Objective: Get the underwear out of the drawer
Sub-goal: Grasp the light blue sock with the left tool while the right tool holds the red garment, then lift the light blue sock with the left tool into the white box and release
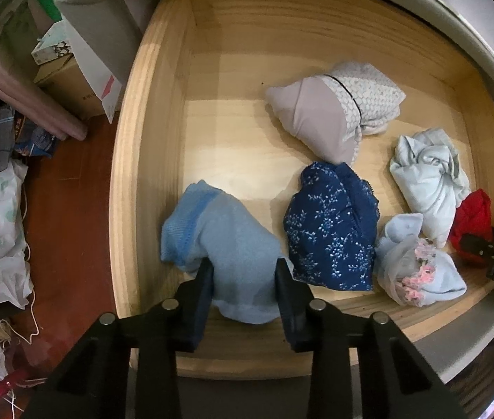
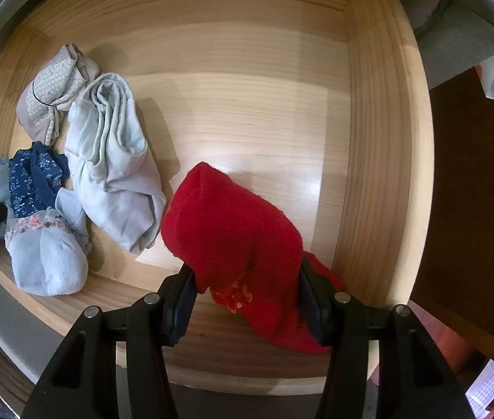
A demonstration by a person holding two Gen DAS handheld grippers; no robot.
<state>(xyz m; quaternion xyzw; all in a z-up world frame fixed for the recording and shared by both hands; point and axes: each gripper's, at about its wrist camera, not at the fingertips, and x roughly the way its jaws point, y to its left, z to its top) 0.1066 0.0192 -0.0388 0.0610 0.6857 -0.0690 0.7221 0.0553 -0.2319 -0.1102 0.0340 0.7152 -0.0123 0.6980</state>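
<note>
Red piece: red underwear (image 2: 240, 230) sits between the right gripper (image 2: 247, 293) jaws, low centre of the right wrist view, jaws pinching its sides.
Blue piece: light blue underwear (image 1: 226, 244) is pinched by the left gripper (image 1: 245, 286), low centre of its frame.
Axis: both run away from the jaws, up-frame.
Drawer: wooden drawer (image 1: 149, 160) holds both.
View difference: only the left view shows floor clutter outside.
</note>
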